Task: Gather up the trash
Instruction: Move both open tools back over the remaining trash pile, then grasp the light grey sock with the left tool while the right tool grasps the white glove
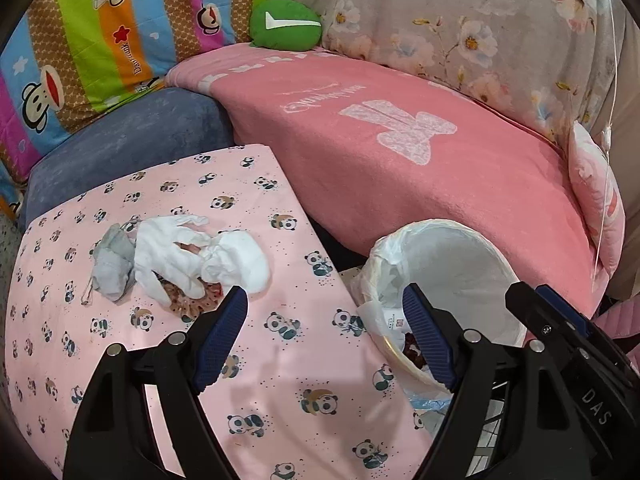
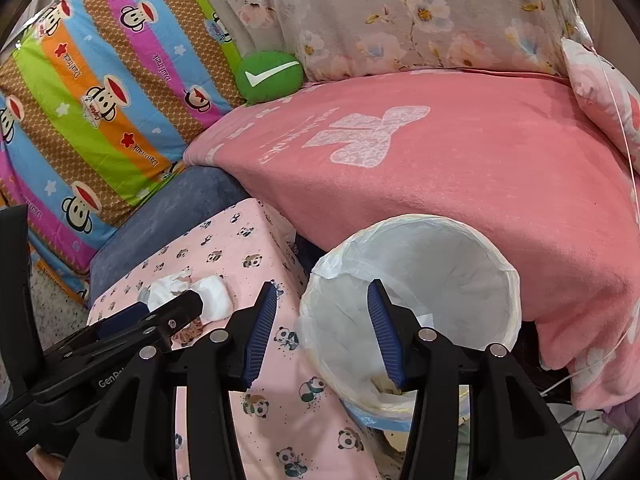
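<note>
A: Tissues (image 1: 188,256), left wrist view — crumpled white heap on the panda-print tabletop (image 1: 280,400), grey wad touching its left side, brownish scrap under its near edge.
B: Left hand-held gripper (image 1: 326,340)?
A: Spread wide, nothing between the blue pads. Left pad just short of the heap, right pad over the bin (image 1: 452,272) rim.
B: Bin contents?
A: White liner, dark scraps and a printed label at the near wall.

B: Right wrist view?
A: Right hand-held gripper (image 2: 324,340) parted, pinching nothing, straddling the bin (image 2: 420,280) rim beside the tabletop (image 2: 280,400).
B: Tissues (image 2: 208,292)?
A: Farther left, partly behind the left hand-held gripper (image 2: 176,312). Pink blanket (image 2: 480,168) behind.
</note>
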Action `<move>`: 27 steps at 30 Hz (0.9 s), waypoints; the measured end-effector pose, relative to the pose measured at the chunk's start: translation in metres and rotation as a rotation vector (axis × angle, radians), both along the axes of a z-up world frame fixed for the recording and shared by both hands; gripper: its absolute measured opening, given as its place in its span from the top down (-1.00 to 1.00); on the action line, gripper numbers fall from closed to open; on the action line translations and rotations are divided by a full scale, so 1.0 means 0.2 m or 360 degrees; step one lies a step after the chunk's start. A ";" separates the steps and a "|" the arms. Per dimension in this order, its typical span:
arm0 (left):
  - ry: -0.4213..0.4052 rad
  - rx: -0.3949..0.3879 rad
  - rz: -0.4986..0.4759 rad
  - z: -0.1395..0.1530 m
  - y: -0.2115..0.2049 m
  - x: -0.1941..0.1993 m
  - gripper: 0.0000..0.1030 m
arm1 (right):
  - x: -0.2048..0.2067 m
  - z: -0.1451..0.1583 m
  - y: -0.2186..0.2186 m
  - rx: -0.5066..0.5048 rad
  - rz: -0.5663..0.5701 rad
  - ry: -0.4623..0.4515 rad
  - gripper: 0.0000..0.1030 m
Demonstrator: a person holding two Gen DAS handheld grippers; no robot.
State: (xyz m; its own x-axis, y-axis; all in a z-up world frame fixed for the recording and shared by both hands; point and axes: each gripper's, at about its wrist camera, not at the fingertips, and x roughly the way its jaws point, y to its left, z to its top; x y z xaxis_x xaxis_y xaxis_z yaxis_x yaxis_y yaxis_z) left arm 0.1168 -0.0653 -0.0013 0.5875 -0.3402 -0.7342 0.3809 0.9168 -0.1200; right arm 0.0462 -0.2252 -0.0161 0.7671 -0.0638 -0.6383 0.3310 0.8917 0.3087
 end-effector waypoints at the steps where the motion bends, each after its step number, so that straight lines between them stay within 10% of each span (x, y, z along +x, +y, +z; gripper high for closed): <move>1: 0.0001 -0.0004 0.0012 0.00 0.02 0.00 -0.48 | 0.01 0.00 0.02 -0.0005 0.0014 0.0002 0.05; 27: 0.0072 0.0012 0.0396 -0.16 0.77 0.28 -0.48 | 0.39 -0.07 0.68 -0.0076 0.0368 0.0111 0.05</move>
